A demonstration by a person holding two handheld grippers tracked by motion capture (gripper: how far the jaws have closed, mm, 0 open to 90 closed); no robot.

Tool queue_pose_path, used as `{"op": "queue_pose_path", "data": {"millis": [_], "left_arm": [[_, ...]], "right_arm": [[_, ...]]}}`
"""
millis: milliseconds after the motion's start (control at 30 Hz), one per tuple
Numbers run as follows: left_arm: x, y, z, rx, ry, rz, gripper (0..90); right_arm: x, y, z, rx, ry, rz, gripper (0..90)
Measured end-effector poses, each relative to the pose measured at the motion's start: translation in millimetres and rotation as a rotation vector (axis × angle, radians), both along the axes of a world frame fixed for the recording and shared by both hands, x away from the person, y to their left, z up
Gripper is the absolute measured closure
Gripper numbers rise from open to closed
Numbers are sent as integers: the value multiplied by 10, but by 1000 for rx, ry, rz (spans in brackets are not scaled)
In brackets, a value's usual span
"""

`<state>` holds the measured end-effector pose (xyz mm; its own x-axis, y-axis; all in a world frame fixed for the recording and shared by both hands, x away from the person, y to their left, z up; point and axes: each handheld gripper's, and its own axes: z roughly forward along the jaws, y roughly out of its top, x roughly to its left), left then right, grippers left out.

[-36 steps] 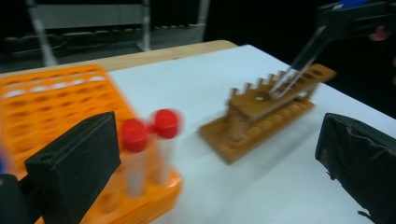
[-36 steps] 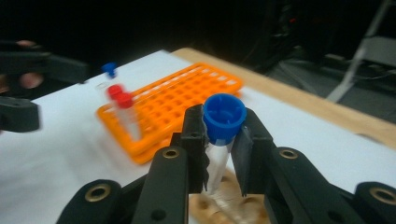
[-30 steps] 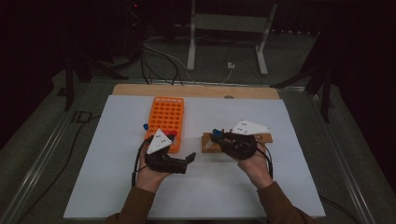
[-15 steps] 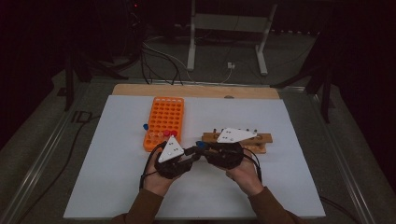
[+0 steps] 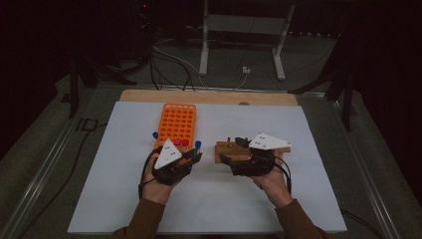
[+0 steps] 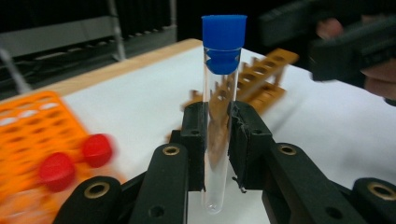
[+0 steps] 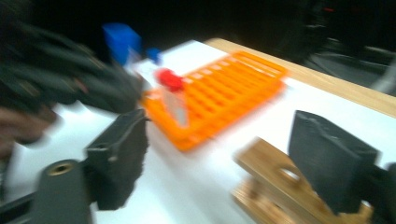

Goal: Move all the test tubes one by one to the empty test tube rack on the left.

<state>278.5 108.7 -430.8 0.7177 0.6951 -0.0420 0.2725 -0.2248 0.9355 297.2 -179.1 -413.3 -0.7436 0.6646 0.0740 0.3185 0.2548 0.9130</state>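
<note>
Here, a white sheet (image 5: 114,184) is covering the table, and a person is working on it with a gripper in each hand. On this sheet an orange rack (image 5: 178,122) is lying toward the far side, with red-capped tubes (image 5: 180,143) sitting in its near row. To its right, a low wooden rack (image 5: 226,149) is resting on the sheet.

The left gripper (image 5: 191,158) is hovering just beside the near end of the orange rack. Its jaws have just been closing, and now they are pressing together on a clear test tube (image 6: 215,140) with a blue cap (image 6: 223,32). In the left gripper view the tube is standing upright between the two black pads, which are clamping it at the lower half, while the round bottom is hanging below them and the cap is rising well above.

The right gripper (image 5: 234,155) is staying over the wooden rack. Its jaws have just been opening; in the right gripper view they are standing wide apart with nothing between them, and the wooden rack is lying under the right-hand jaw.
</note>
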Motion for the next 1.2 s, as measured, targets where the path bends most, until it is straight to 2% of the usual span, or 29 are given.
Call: {"op": "queue_pose_path", "data": {"millis": [67, 167, 267, 433, 600, 800, 1000, 1200], "left_arm": [[17, 105, 19, -19, -9, 25, 772], [40, 261, 40, -40, -17, 69, 771], [56, 421, 46, -60, -26, 119, 772], [68, 597, 44, -74, -45, 184, 771], [91, 705, 13, -72, -52, 231, 771], [119, 790, -49, -72, -58, 275, 770], [200, 850, -197, -54, -35, 314, 770], [285, 873, -329, -42, -33, 352, 770]], "right_arm": [[0, -100, -49, -26, -7, -50, 154], [4, -253, -101, -33, -7, -106, 99], [13, -400, -129, -37, -7, -153, 32], [-3, -633, -177, -34, -24, -212, 8], [2, -756, -195, -11, -21, -241, 3], [3, -792, -189, 5, -23, -257, 2], [4, -808, -204, 13, -26, -268, 3], [0, -819, -201, 18, -32, -267, 3]]}}
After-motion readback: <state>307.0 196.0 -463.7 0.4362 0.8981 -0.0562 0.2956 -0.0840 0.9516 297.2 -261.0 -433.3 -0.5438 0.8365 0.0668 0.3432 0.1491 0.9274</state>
